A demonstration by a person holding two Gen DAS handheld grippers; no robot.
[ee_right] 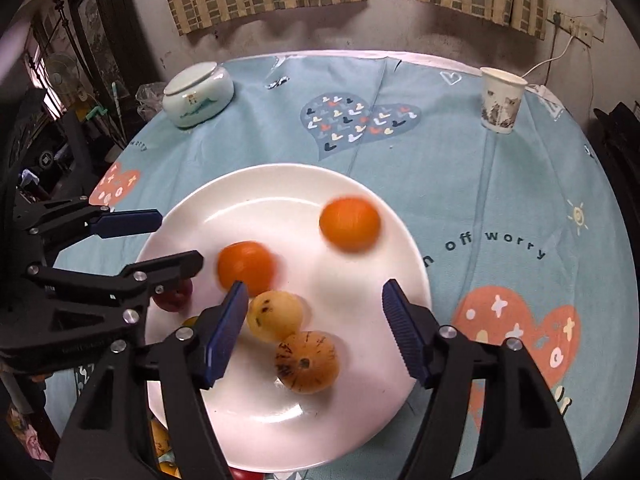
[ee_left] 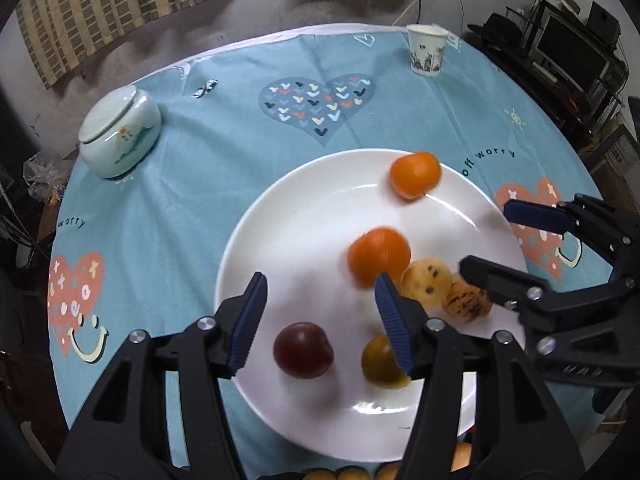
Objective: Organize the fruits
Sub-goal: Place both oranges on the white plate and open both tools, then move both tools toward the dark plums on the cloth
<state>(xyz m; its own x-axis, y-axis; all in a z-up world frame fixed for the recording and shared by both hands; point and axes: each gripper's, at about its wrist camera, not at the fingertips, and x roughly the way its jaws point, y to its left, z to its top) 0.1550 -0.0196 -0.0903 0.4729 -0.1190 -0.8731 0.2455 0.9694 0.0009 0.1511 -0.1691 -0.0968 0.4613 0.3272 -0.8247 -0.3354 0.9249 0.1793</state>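
A white plate (ee_left: 280, 216) (ee_right: 360, 412) lies on the blue tablecloth and holds several fruits. Two oranges (ee_left: 415, 175) (ee_left: 378, 256) look motion-blurred; they also show in the right wrist view (ee_right: 350, 224) (ee_right: 246, 266). A pale yellow fruit (ee_left: 426, 282) (ee_right: 274, 314), a speckled tan fruit (ee_left: 466, 304) (ee_right: 306, 362), a dark red plum (ee_left: 303, 350) (ee_right: 172, 298) and a dark yellow-green fruit (ee_left: 380, 362) lie near them. My left gripper (ee_left: 320, 320) (ee_right: 176, 240) is open above the plate's near side. My right gripper (ee_right: 314, 328) (ee_left: 496, 240) is open above the plate's right side. Neither holds anything.
A lidded pale green ceramic jar (ee_left: 118, 132) (ee_right: 198, 92) stands at the table's far left. A paper cup (ee_left: 427, 50) (ee_right: 501, 98) stands at the far right. More yellow fruits (ee_left: 348, 474) (ee_right: 160, 440) lie at the near table edge below the plate.
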